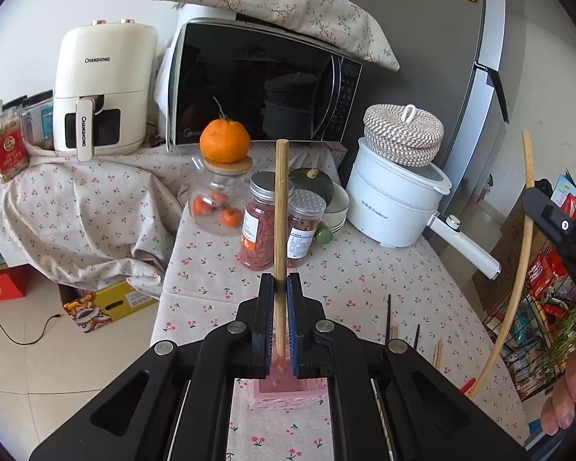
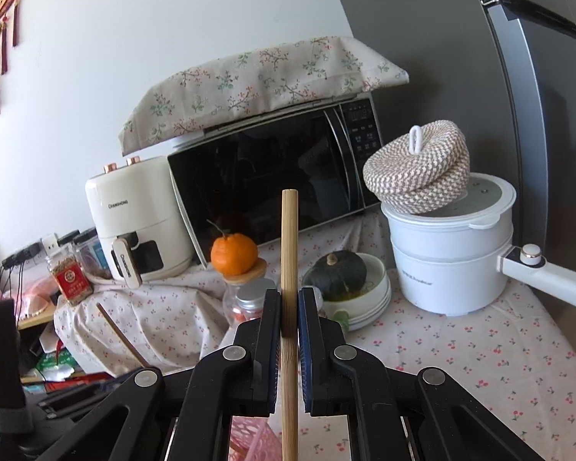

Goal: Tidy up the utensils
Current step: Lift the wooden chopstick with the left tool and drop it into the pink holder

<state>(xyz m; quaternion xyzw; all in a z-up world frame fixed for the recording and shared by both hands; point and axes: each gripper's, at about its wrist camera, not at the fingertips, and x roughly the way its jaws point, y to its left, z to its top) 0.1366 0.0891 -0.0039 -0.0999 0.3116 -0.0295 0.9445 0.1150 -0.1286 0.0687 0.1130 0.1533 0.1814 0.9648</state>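
**Inspector:** Nearest the lens, the left hand-held gripper [image 1: 282,288] is pinching an upright bamboo chopstick [image 1: 281,207] between its pads. Directly beneath it sits a pink perforated holder [image 1: 288,393] on the table [image 1: 364,269]. Confirm the other side.

**Assistant:** The right hand-held gripper [image 2: 289,307] is likewise clamped on a bamboo chopstick [image 2: 290,238], held upright. From the left camera, that same stick appears at the far right edge, bowed by the lens. A corner of the pink holder shows below the right jaws.

**Inspector:** Judgement on the step: each stick should go down into the holder, lower end first. Keep the shaft vertical, centre it over an opening, release only once the tip is inside the rim. The sticks are slim and smooth, so they may pivot in the pads.

**Assistant:** Noted. More loose sticks [image 1: 437,353], pale ones and dark ones, lie on the table just right of the holder.

**Inspector:** Materials: straight-grained pale bamboo; matte black gripper frames with blue ribbed pads; cherry-print cotton cloth, slightly creased; lattice plastic holder. Glass jars [image 1: 263,223] stand beyond, well apart from the work.
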